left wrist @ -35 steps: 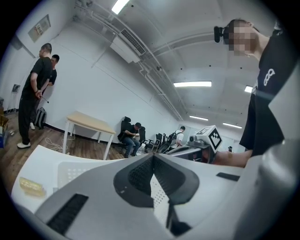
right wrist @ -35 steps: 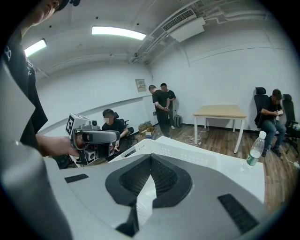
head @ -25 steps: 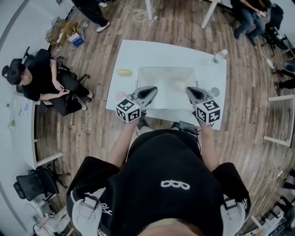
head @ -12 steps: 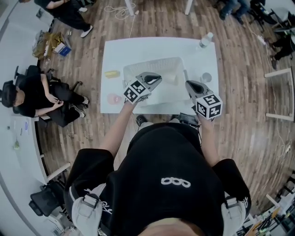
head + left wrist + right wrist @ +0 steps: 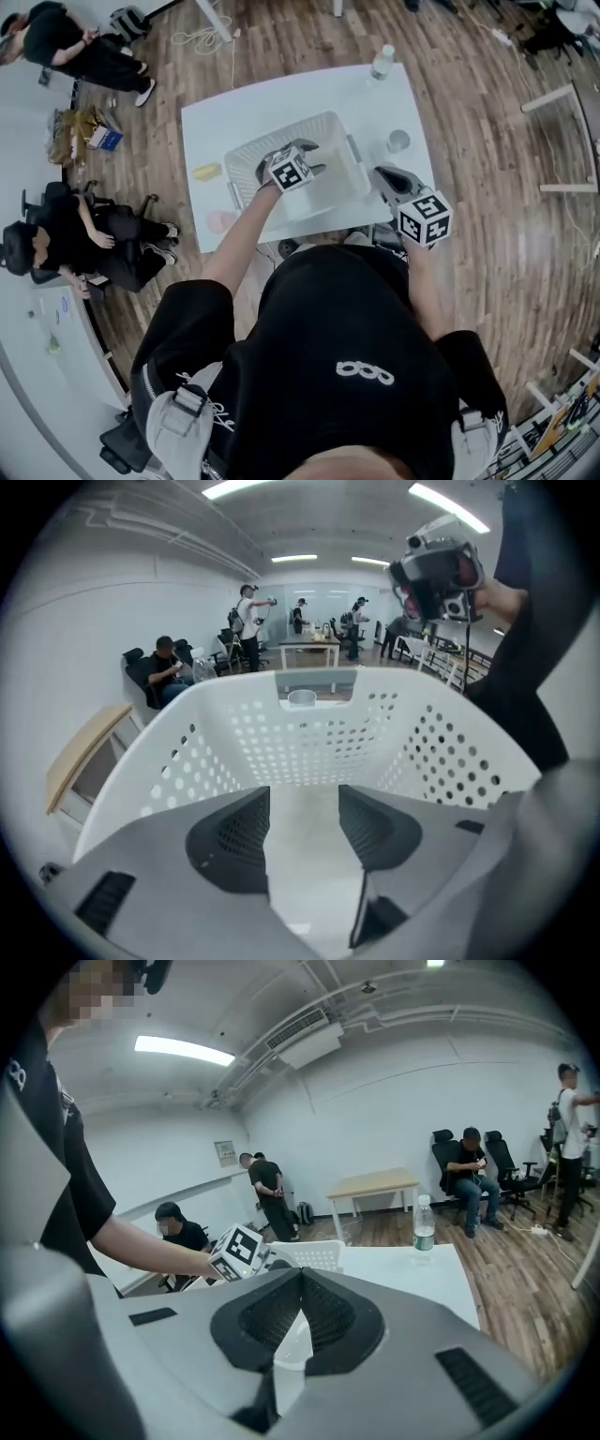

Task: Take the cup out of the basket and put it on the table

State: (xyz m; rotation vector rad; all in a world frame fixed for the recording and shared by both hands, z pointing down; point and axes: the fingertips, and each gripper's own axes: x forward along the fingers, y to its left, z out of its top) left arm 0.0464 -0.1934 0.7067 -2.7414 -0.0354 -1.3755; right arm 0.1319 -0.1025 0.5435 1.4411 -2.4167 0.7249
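Note:
A white perforated basket (image 5: 246,155) stands in the middle of the white table (image 5: 202,122). My left gripper (image 5: 314,159) reaches down inside the basket (image 5: 309,733). Its jaws (image 5: 303,803) are opening and only the bare basket floor shows between them. I see no cup inside the basket from here. A clear cup (image 5: 398,141) stands on the table right of the basket, and it shows past the far rim (image 5: 301,698). My right gripper (image 5: 381,172) hovers at the table's front right, shut and empty (image 5: 300,1279).
A water bottle (image 5: 380,61) (image 5: 424,1222) stands at the table's far right corner. A yellow object (image 5: 206,172) and a pink one (image 5: 223,220) lie left of the basket. Seated and standing people, chairs and other desks surround the table.
My left gripper has moved from the table's near edge forward and down into the basket. The right gripper has stayed by the front right edge.

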